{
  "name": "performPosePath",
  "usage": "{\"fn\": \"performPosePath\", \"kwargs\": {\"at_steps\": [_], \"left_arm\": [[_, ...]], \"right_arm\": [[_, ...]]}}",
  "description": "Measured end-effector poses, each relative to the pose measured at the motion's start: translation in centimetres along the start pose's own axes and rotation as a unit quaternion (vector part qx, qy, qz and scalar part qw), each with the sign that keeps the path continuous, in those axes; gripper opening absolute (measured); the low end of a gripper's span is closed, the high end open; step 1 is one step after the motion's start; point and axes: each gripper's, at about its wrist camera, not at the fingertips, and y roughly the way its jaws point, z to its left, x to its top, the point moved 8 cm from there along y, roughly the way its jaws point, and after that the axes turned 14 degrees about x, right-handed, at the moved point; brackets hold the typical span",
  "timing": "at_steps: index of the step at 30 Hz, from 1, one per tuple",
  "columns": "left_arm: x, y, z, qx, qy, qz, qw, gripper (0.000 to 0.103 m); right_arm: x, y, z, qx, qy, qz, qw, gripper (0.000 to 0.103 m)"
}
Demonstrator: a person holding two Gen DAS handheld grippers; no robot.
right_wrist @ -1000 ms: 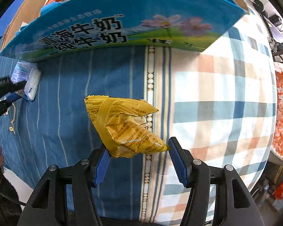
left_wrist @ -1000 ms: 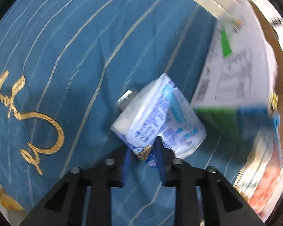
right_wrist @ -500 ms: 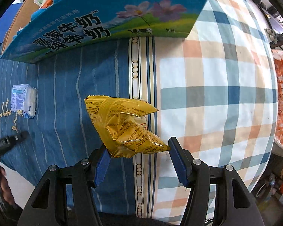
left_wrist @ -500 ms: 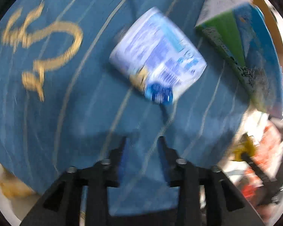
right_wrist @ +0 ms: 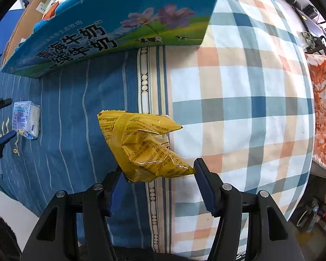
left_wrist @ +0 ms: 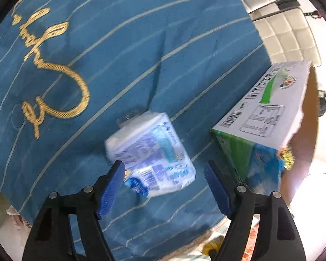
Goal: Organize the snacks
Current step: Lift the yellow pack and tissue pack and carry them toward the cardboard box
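In the left wrist view, the left gripper (left_wrist: pixel 163 177) is standing wide open over a dark blue striped cloth (left_wrist: pixel 123 50) with gold embroidery; a white-and-blue snack packet (left_wrist: pixel 151 156) is lying on the cloth between the blue pads (left_wrist: pixel 110 190), its near end reaching in past their tips, though whether either pad is touching it cannot be told; a printed carton box (left_wrist: pixel 265 108) is sitting just to the right of the packet.

In the right wrist view, the right gripper (right_wrist: pixel 158 182) is holding a crumpled yellow snack bag (right_wrist: pixel 141 145) by its lower edge; the bag is hanging above the seam where the blue cloth (right_wrist: pixel 65 130) is meeting a plaid cloth (right_wrist: pixel 239 108); the carton box (right_wrist: pixel 110 30) is lying beyond, snacks showing in its open top; the white-and-blue packet (right_wrist: pixel 26 119) is lying far left, between the left gripper's tips (right_wrist: pixel 2 119).
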Motion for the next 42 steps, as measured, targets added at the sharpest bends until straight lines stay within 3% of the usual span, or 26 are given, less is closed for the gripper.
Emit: {"fn": "performPosePath", "kwargs": {"at_steps": [5,9,12,17,18,20,24,26,29,32,36,42], "left_arm": [[0.1,2.5,-1.6,0.075,0.031,-0.018,0.9965,0.074],[-0.8,3.8,-2.0,0.132,0.095,-0.020,0.9864,0.075],[-2.0,4.1,-1.8,0.176,0.153,-0.026,0.9720,0.075],[-5.7,4.7,-0.2,0.251,0.262,-0.045,0.9308,0.075],[-6.4,4.7,0.0,0.256,0.274,-0.044,0.9258,0.075],[-7.7,3.7,0.7,0.239,0.278,-0.049,0.9292,0.075],[-8.3,-0.3,2.1,0.161,0.231,-0.067,0.9571,0.075],[-7.5,-1.2,3.0,0.145,0.210,-0.070,0.9644,0.077],[-5.9,-0.7,5.4,0.124,0.174,-0.042,0.9760,0.077],[-4.3,1.8,5.2,0.099,0.143,0.007,0.9846,0.077],[-3.6,3.1,4.1,0.092,0.146,0.011,0.9849,0.077],[-3.8,3.9,1.8,0.130,0.183,-0.004,0.9745,0.080]], "right_arm": [[-0.1,-0.9,-0.7,-0.006,0.007,-0.009,1.000,0.062],[-0.2,-1.7,-1.1,-0.009,0.006,-0.016,1.000,0.062],[-0.1,-1.8,-1.3,-0.009,0.006,-0.019,1.000,0.062],[-0.4,-1.7,-1.3,0.000,0.005,-0.015,1.000,0.062],[-0.5,-1.4,-1.2,0.001,0.005,-0.013,1.000,0.062],[-0.4,-1.0,-1.1,0.008,0.007,-0.009,1.000,0.062],[-0.3,-0.4,-0.7,0.022,0.007,-0.002,1.000,0.062],[-0.2,-0.2,-0.4,0.022,0.000,-0.001,1.000,0.062],[0.1,0.5,0.5,0.021,-0.007,0.002,1.000,0.062],[0.3,0.7,1.5,0.019,-0.018,0.004,1.000,0.062],[0.6,0.5,2.6,0.017,-0.030,0.003,0.999,0.062],[0.7,0.4,3.1,0.012,-0.034,0.003,0.999,0.062]]}}
